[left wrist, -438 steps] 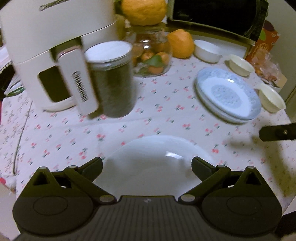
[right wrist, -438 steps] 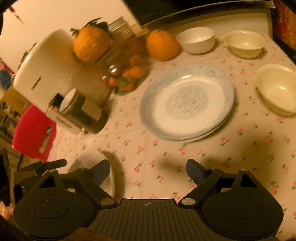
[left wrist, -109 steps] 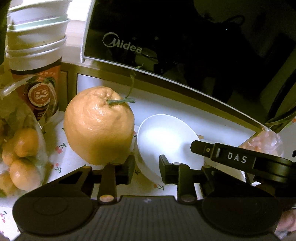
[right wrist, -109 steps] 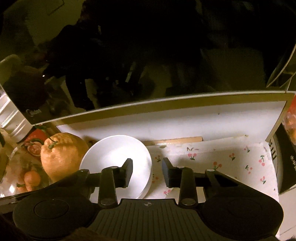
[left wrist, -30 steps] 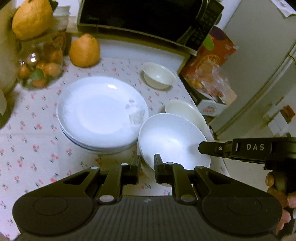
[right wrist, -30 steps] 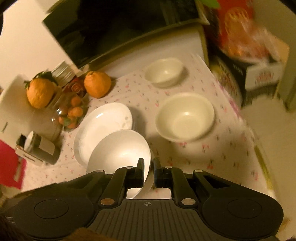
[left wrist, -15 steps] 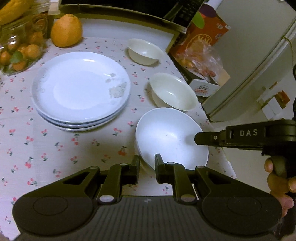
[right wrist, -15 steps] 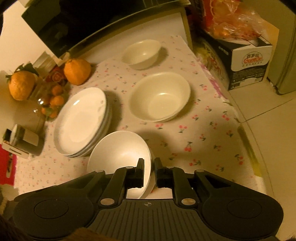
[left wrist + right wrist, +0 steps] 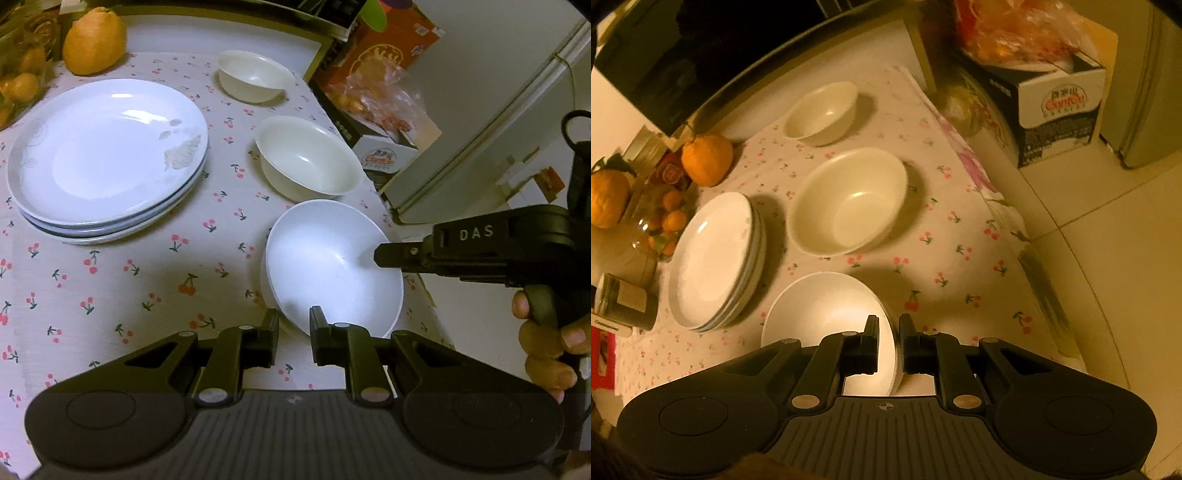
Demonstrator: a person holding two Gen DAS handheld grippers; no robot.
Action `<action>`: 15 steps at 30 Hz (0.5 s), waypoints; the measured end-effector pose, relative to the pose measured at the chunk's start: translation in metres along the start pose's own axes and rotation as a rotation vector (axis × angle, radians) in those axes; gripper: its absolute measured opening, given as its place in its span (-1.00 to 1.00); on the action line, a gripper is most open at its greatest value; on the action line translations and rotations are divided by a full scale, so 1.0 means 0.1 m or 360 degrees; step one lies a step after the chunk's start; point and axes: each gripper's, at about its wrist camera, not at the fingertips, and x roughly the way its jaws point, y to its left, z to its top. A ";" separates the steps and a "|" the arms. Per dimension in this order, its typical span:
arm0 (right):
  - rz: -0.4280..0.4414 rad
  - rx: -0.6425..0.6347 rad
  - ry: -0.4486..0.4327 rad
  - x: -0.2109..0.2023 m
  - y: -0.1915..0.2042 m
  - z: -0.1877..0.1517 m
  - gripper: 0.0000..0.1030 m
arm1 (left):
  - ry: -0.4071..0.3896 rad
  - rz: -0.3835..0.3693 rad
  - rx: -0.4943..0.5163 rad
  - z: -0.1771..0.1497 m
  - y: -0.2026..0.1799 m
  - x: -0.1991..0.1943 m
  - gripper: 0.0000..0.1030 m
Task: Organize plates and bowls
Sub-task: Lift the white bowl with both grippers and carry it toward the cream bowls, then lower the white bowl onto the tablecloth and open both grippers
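A white bowl (image 9: 332,266) is held by both grippers above the table's near right corner. My left gripper (image 9: 293,325) is shut on its near rim. My right gripper (image 9: 888,334) is shut on its right rim and shows in the left wrist view (image 9: 384,254). The same bowl shows in the right wrist view (image 9: 827,310). A larger cream bowl (image 9: 306,158) (image 9: 849,199) sits just beyond it, and a small cream bowl (image 9: 253,75) (image 9: 822,110) farther back. A stack of white plates (image 9: 103,155) (image 9: 714,258) lies to the left.
The cherry-print tablecloth (image 9: 129,280) ends close to the right of the held bowl. A large orange (image 9: 94,40) and a jar of small oranges (image 9: 665,221) stand at the back left. A carton (image 9: 1060,107) and a fridge (image 9: 498,110) stand off the table's right side.
Both grippers have carried the white bowl from beside the orange at the back to the near right corner, in front of the larger cream bowl. Both stay shut on it.
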 end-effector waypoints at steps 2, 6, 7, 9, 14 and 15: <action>0.0006 0.0011 0.0005 0.01 -0.02 0.00 -0.74 | -0.0003 -0.0007 -0.0003 0.00 0.01 -0.01 -0.69; 0.0020 0.0036 0.0010 0.03 -0.05 0.02 -0.74 | 0.0009 -0.0036 -0.0023 0.02 0.04 -0.01 -0.69; 0.0024 0.0041 0.0011 0.03 -0.05 0.03 -0.74 | 0.0012 -0.0041 -0.0026 0.02 0.04 -0.01 -0.69; 0.0029 0.0052 0.0012 0.03 -0.06 0.03 -0.74 | 0.0016 -0.0047 -0.0026 0.03 0.04 0.00 -0.67; 0.0026 0.0061 0.0016 0.03 -0.06 0.04 -0.74 | 0.0031 -0.0063 -0.0025 0.04 0.03 0.02 -0.60; 0.0028 0.0063 0.0018 0.03 -0.06 0.04 -0.73 | 0.0033 -0.0066 -0.0025 0.04 0.03 0.01 -0.56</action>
